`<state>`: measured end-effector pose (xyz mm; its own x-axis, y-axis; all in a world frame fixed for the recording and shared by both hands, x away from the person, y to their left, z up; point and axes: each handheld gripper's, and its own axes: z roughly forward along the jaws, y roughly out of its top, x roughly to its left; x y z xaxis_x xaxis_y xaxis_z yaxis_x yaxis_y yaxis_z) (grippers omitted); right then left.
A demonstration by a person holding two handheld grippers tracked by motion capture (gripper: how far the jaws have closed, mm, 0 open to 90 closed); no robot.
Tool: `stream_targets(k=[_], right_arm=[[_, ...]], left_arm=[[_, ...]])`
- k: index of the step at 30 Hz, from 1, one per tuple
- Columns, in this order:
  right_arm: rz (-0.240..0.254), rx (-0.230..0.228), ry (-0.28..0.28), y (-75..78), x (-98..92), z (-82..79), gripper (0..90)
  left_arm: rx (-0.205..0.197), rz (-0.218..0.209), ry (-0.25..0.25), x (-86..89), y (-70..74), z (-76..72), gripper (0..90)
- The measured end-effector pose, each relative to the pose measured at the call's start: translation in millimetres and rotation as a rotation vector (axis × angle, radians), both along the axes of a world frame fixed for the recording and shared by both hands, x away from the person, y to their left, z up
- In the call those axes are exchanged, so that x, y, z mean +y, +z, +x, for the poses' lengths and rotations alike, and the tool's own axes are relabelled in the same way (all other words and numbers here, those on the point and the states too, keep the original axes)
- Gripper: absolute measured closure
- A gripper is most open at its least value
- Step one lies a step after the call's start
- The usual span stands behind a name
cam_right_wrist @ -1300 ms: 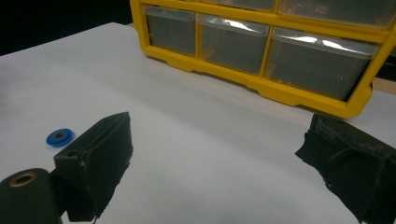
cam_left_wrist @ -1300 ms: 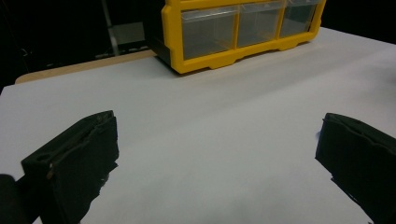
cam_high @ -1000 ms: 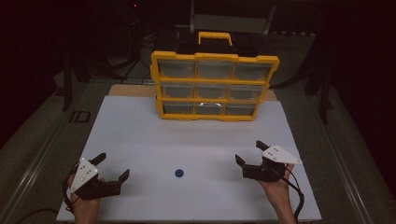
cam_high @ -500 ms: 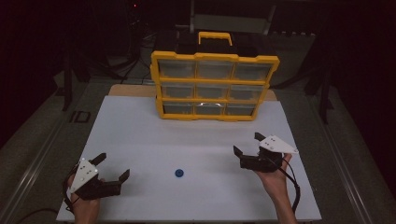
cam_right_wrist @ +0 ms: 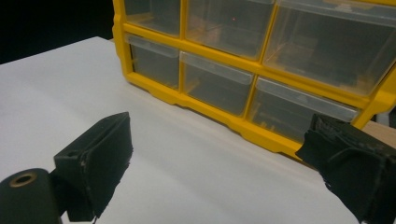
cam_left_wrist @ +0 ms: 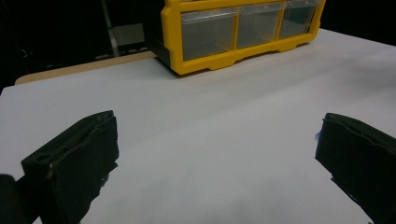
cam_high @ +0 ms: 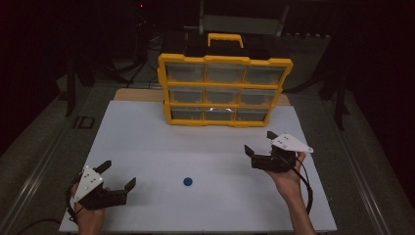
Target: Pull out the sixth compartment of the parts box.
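A yellow drawer cabinet (cam_high: 225, 90) with clear drawers and a yellow handle stands upright at the far middle of the white board (cam_high: 147, 142). A small blue round piece (cam_high: 187, 181) lies on the board near the front. My left gripper (cam_high: 119, 175) is at the front left, open, with nothing between its jaws. My right gripper (cam_high: 259, 143) is open at the right, raised toward the cabinet, empty. The left gripper view shows the cabinet's bottom row (cam_left_wrist: 238, 32) far off past the open gripper (cam_left_wrist: 217, 154). In the right gripper view the drawers (cam_right_wrist: 261, 60) are close ahead of the open gripper (cam_right_wrist: 224, 163).
The board lies on a wooden tabletop (cam_high: 134, 94) with metal rails (cam_high: 34, 171) at both sides. Dark equipment and cables stand behind the cabinet. Bare white board stretches between the grippers and the cabinet.
My right gripper has moved forward and up toward the cabinet's lower right. The left gripper and the blue piece have stayed put.
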<state>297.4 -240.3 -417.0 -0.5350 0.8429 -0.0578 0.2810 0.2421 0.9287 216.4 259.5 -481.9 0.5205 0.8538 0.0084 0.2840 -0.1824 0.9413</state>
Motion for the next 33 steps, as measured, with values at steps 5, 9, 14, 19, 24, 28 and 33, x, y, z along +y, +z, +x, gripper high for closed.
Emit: stream_targets(k=[5, 9, 14, 19, 24, 28, 33], right_arm=[[-0.014, -0.007, -0.006, 2.9, -0.8, 4.4, 7.6], [-0.037, -0.015, -0.009, 5.0, 0.4, 8.4, 7.6], [-0.051, -0.016, -0.017, 6.4, 1.6, 15.1, 7.6], [-0.062, -0.02, -0.02, 10.5, 3.2, 19.6, 7.6], [-0.086, -0.03, -0.03, 17.3, 5.2, 27.0, 7.7], [-0.106, -0.029, -0.042, 19.2, 6.1, 32.6, 7.7], [-0.139, -0.035, -0.048, 23.7, 8.8, 41.8, 7.7]], left_arm=[[0.002, 0.0, 0.0, -0.3, -0.2, 0.1, 0.0], [0.003, 0.002, -0.001, -0.5, -0.4, 0.4, 0.0], [0.004, 0.002, -0.002, -0.6, -0.6, 0.5, 0.0], [0.003, 0.004, -0.002, -0.8, -0.8, 0.8, 0.0], [0.004, 0.001, -0.002, -0.5, -0.6, 0.6, 0.0], [0.004, 0.001, -0.002, -0.6, -0.8, 0.9, 0.0], [0.004, 0.0, -0.003, -0.6, -0.6, 0.5, 0.0]])
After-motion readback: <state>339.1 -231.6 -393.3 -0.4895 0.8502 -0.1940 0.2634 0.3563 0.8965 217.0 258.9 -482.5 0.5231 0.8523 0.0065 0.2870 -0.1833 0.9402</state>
